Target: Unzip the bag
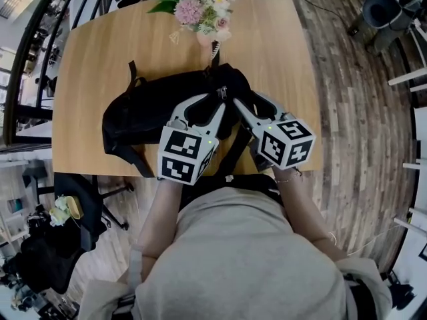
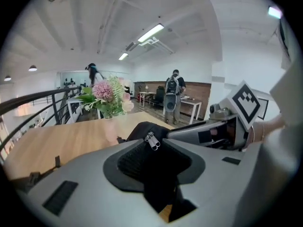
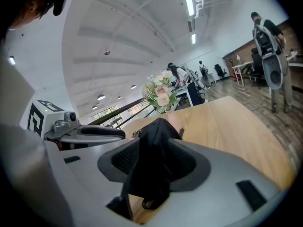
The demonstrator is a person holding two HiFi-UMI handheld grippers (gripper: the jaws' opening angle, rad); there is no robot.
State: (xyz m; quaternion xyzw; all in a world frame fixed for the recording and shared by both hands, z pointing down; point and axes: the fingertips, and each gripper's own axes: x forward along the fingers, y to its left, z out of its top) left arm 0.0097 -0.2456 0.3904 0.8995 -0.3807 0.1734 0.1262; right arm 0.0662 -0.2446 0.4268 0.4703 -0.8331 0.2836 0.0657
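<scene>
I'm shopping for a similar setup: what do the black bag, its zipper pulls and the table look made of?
The bag: black woven fabric, probably nylon; matte, folds softly. The zipper pulls: silvery with a shine, likely metal. The table: light wood grain, smooth satin; solid or veneer, cannot tell.

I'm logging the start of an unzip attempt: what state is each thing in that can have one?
Backpack: lying on the table, zip looks closed.
Zipper pulls: side by side at the backpack's top.
Left gripper: shut on backpack fabric just below the pulls.
Right gripper: shut on a fold of the backpack.
Flowers: standing upright.
</scene>
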